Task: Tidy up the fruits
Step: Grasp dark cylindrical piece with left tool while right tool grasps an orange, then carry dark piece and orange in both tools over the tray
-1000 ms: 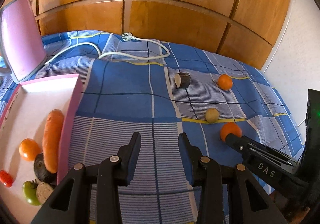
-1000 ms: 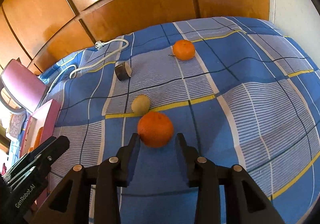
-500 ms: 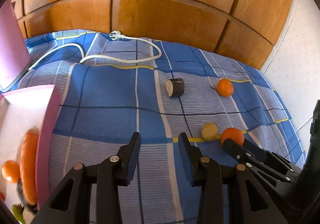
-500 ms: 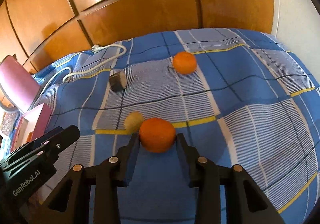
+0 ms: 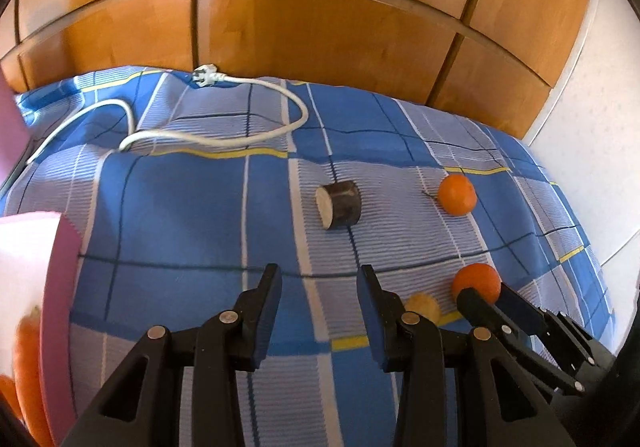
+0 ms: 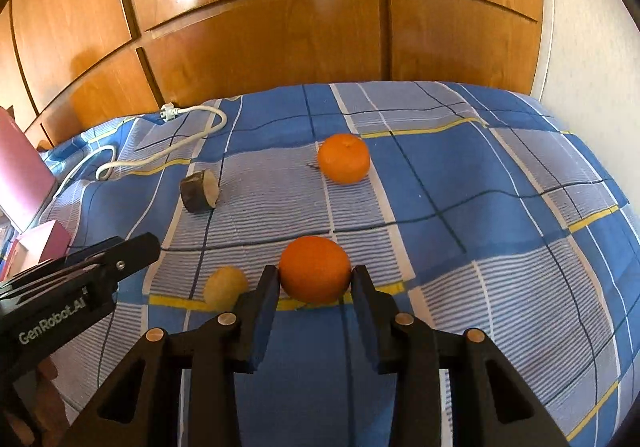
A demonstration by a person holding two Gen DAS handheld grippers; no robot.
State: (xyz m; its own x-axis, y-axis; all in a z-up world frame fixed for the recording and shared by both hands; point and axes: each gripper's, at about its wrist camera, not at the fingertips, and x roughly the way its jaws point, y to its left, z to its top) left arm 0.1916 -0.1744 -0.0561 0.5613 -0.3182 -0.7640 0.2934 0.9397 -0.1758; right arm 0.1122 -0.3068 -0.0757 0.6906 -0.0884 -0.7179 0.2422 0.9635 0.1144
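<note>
An orange point(image 6: 314, 269) lies on the blue checked bedspread, and my right gripper point(image 6: 314, 279) is shut on it, a pad against each side. The left wrist view shows the same orange point(image 5: 477, 281) at the right gripper's point(image 5: 486, 293) tips. My left gripper point(image 5: 318, 283) hovers over bare bedspread; its jaws are opening with nothing between them. A small yellow fruit point(image 6: 225, 287) sits just left of the held orange. Farther back are a second orange point(image 6: 344, 158) and a brown cut piece with a pale face point(image 6: 199, 191). A pink box point(image 5: 60, 287) at the left edge holds a carrot point(image 5: 28, 367).
A white power cable point(image 5: 224, 139) with its plug loops across the far side of the bed. Wooden wardrobe doors point(image 5: 320, 27) rise right behind the bed, and a white wall point(image 5: 600, 127) stands to the right. The left gripper's body point(image 6: 120, 255) reaches in beside the yellow fruit.
My left gripper has moved right, away from the pink box, which slid to the view's left edge. My right gripper came forward around the near orange and closed on it.
</note>
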